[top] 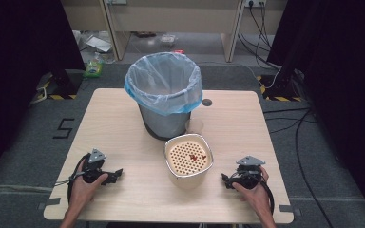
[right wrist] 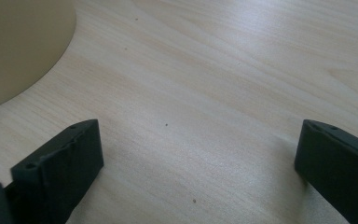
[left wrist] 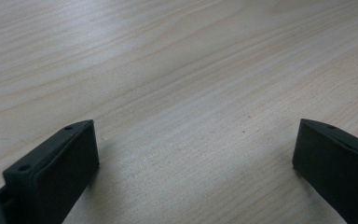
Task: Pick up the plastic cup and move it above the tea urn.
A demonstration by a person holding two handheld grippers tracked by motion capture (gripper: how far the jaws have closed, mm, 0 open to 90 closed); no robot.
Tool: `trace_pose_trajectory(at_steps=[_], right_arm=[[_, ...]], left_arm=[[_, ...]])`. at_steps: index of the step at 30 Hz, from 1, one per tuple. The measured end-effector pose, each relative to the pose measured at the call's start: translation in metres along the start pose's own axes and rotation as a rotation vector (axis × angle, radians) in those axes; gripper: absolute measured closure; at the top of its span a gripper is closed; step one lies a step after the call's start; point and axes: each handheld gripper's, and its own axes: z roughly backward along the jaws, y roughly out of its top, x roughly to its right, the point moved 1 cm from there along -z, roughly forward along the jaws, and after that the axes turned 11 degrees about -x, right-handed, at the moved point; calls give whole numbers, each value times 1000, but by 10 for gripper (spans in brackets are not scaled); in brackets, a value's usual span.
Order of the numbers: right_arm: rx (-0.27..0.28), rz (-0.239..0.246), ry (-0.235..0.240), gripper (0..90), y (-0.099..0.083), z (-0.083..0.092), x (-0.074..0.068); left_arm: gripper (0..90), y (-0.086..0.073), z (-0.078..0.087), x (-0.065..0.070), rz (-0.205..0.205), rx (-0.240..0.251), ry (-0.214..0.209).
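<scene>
A light wooden surface [top: 123, 123] is seen from above. At its centre, toward twelve o'clock, stands a grey waste bin [top: 164, 95] lined with a pale blue plastic bag. Just in front of it, toward six o'clock, sits a cream container [top: 188, 160] with a perforated insert holding a few small red bits [top: 197, 156].

The left gripper [top: 116, 174], held in a hand [top: 83, 186], rests on the surface at about eight o'clock, well apart from the container. Its fingers [left wrist: 60, 168] are spread wide with only bare wood between them.

The right gripper [top: 224, 179] rests at about four o'clock, near the container. Its fingers [right wrist: 65, 163] are also spread wide and hold nothing; the container's curved side [right wrist: 18, 46] shows beyond them at ten o'clock.
</scene>
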Motion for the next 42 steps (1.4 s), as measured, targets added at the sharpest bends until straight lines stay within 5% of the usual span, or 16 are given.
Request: trace_pose_trajectory(at_steps=[2, 4, 12, 22, 36, 42], right_arm=[[19, -6, 8, 223, 2, 3, 2], [47, -30, 31, 136, 4, 7, 5], [83, -38, 12, 203, 28, 21, 13], [121, -36, 31, 265, 89, 33, 22], [141, -7, 97, 417, 157, 24, 4], [102, 27, 111, 493, 186, 8, -7]], left_arm=[[0, 0, 0, 0, 0, 0, 0], [0, 0, 0, 0, 0, 0, 0], [0, 0, 0, 0, 0, 0, 0], [0, 0, 0, 0, -1, -1, 0], [0, 0, 0, 0, -1, -2, 0], [0, 0, 0, 0, -1, -1, 0]])
